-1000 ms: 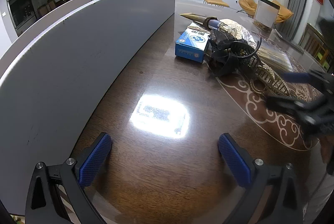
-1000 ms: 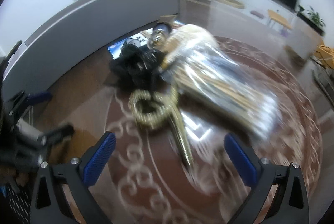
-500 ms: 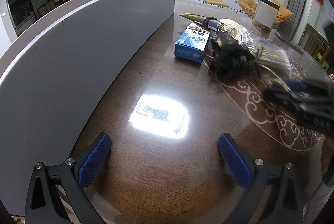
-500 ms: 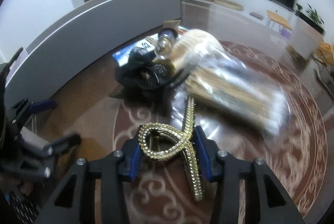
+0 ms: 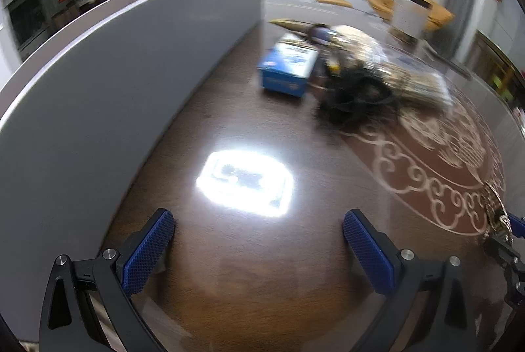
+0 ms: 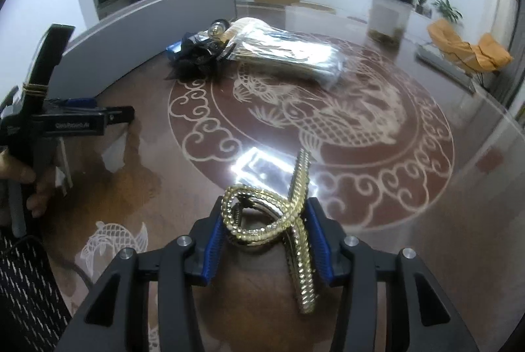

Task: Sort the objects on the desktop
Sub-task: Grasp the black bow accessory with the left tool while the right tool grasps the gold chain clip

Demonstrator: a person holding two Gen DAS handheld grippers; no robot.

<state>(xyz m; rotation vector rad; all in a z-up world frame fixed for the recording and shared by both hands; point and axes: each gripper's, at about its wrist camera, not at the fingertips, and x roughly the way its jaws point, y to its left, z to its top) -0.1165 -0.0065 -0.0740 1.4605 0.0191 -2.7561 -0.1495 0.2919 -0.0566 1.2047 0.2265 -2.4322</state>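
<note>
My right gripper [image 6: 267, 237] is shut on a gold rhinestone hair clip [image 6: 288, 214] and holds it above the dark table with the dragon inlay [image 6: 328, 122]; the clip also shows at the right edge of the left wrist view [image 5: 497, 214]. A pile lies at the back: a black hair accessory [image 6: 197, 59], a clear bag of sticks [image 6: 295, 59], a light bulb [image 6: 216, 27] and a blue box [image 5: 287, 69]. My left gripper [image 5: 257, 250] is open and empty over the table, well short of the pile.
A grey curved partition [image 5: 98, 73] runs along the table's left side. A ceiling-light glare [image 5: 244, 184] sits on the wood ahead of my left gripper. A clear container [image 6: 388, 20] stands at the table's far edge.
My right gripper closed on the gold hair clip, lifted it and pulled it back away from the pile. My left gripper stayed open and shifted slightly.
</note>
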